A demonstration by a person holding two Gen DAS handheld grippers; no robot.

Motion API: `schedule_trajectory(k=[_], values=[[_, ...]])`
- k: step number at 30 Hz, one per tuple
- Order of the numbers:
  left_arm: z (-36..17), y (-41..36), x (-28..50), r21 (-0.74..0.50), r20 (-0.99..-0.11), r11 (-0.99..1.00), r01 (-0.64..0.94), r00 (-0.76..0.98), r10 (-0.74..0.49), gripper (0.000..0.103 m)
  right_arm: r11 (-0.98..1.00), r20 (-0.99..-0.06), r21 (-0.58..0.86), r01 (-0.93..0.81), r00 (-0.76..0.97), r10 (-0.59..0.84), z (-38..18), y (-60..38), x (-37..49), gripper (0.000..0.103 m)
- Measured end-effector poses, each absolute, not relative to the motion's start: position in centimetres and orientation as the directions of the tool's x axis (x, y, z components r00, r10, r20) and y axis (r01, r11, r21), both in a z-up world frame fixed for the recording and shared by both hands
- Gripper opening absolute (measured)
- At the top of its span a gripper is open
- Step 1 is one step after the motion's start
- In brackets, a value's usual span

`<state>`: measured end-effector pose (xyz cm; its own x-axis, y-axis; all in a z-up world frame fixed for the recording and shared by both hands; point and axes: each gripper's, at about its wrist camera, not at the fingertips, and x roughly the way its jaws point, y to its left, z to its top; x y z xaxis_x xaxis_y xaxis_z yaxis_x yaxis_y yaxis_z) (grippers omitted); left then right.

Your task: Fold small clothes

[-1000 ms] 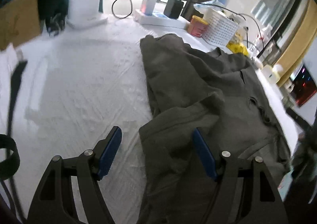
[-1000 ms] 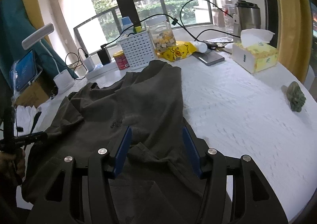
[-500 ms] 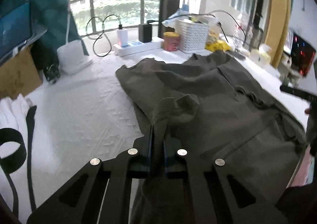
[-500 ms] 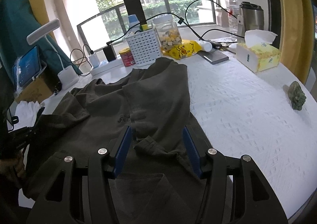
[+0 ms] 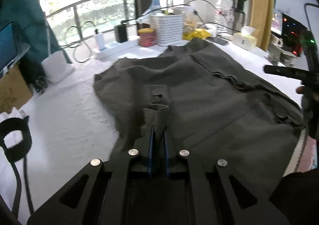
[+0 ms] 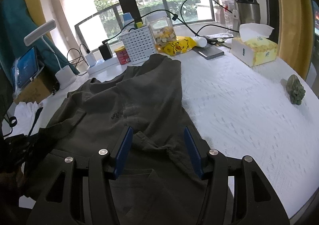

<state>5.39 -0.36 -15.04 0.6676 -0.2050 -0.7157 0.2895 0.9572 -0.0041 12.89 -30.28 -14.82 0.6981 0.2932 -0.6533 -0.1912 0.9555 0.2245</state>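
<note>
A dark olive garment (image 5: 199, 89) lies spread on the white-covered table (image 5: 65, 117), wrinkled and partly folded over itself. My left gripper (image 5: 158, 131) is shut on a bunched edge of it, and the pinched fold stands up just past the blue pads. In the right wrist view the same garment (image 6: 143, 89) fills the near left of the table. My right gripper (image 6: 157, 135) hovers open over its near part, a wrinkled ridge of cloth lying below and between the fingers, untouched. That right gripper (image 5: 289, 73) also shows at the right edge of the left wrist view.
Along the far window edge stand a white basket (image 6: 139, 47), a red can (image 6: 122, 54), a power strip with cables (image 6: 103, 63), a lamp base (image 6: 65, 76) and a tissue box (image 6: 255, 51). A green lump (image 6: 295, 91) sits right. White cloth (image 5: 14, 113) and a black strap (image 5: 16, 139) lie left.
My left gripper closed on the garment's left edge, rolled, and carried the pinched cloth up and over toward the garment's middle. The right gripper stayed where it was, open.
</note>
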Motion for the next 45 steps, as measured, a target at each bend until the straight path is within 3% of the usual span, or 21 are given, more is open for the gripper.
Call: schedule_trajectory(k=[5, 11, 13, 15, 17, 22, 33, 40, 45], values=[[-16.3, -1.4, 5.8, -0.103, -0.760, 0.931, 0.350, 0.576, -0.301, 0.009, 0.955, -0.655, 0.227, -0.192, 0.695, 0.296, -15.0, -30.3, 13.0, 0.057], [-13.5, -0.3, 6.4, -0.180, -0.724, 0.924, 0.338, 0.590, -0.357, 0.009, 0.957, -0.663, 0.227, -0.182, 0.691, 0.288, -15.2, -30.7, 13.7, 0.057], [-12.5, 0.7, 7.0, -0.203, -0.705, 0.926, 0.318, 0.609, -0.363, 0.022, 0.957, -0.665, 0.224, -0.183, 0.690, 0.288, -15.2, -30.8, 14.1, 0.057], [-11.8, 2.2, 7.9, -0.209, -0.682, 0.937, 0.280, 0.645, -0.345, 0.066, 0.958, -0.665, 0.219, -0.187, 0.690, 0.287, -15.1, -30.7, 14.6, 0.057], [-11.6, 3.5, 8.8, -0.192, -0.668, 0.956, 0.221, 0.684, -0.293, 0.074, 0.958, -0.665, 0.211, -0.192, 0.690, 0.285, -15.0, -30.8, 15.3, 0.057], [-12.4, 7.0, 11.8, -0.199, -0.675, 0.974, 0.109, 0.705, -0.217, 0.074, 0.961, -0.673, 0.182, -0.209, 0.686, 0.276, -14.7, -30.7, 18.1, 0.057], [-15.9, 8.4, 18.1, -0.175, -0.755, 0.983, 0.048, 0.634, -0.165, 0.074, 0.962, -0.704, 0.140, -0.233, 0.660, 0.262, -15.1, -30.1, 25.0, 0.057], [-17.4, 8.4, 19.8, -0.257, -0.771, 0.964, 0.062, 0.589, -0.243, 0.074, 0.956, -0.740, 0.154, -0.250, 0.613, 0.279, -17.1, -29.8, 29.6, 0.057], [-18.0, 8.4, 21.0, -0.241, -0.780, 0.967, 0.084, 0.575, -0.245, 0.074, 0.947, -0.754, 0.162, -0.278, 0.584, 0.300, -17.9, -29.3, 32.1, 0.057]])
